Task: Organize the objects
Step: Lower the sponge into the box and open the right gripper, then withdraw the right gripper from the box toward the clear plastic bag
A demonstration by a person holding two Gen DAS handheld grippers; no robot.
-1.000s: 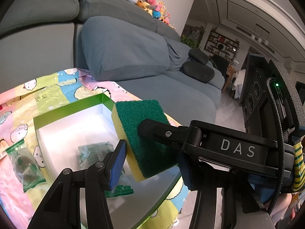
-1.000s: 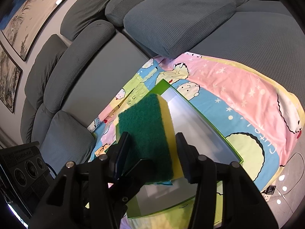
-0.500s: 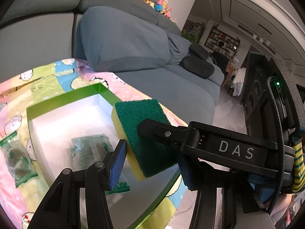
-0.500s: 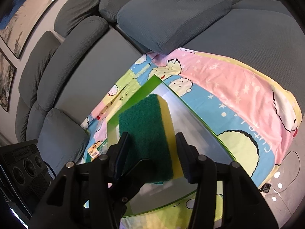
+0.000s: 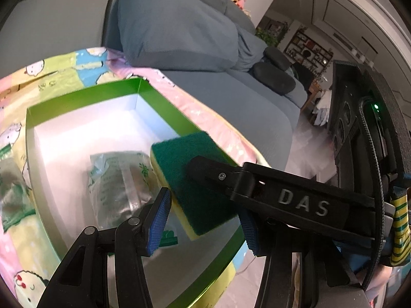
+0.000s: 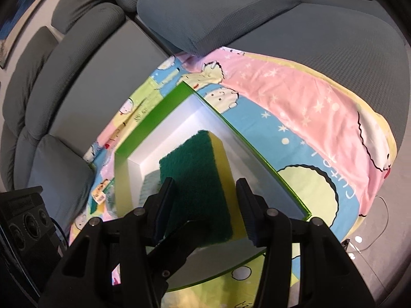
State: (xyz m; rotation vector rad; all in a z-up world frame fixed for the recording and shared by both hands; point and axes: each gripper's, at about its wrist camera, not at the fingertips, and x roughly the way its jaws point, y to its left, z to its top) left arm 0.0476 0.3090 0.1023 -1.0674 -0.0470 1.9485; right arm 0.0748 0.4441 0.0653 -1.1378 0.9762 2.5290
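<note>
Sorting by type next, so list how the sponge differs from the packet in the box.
The sponge is a thick block, green on one face and yellow beneath; the packet is a thin, see-through bag with green print. The sponge is held tilted in the air above the box; the packet lies flat on its white floor. Both sit within the box's outline.

Both tools are matte black plastic with angular, cut-out arms and silver pivot screws. The left tool (image 5: 203, 224) has ribbed blue pads (image 5: 157, 227) on its fingers. The right tool (image 6: 205, 210) carries raised grey letters "DAS" along one arm, a small screw near its tip, and a black braided cable by a green light.
</note>
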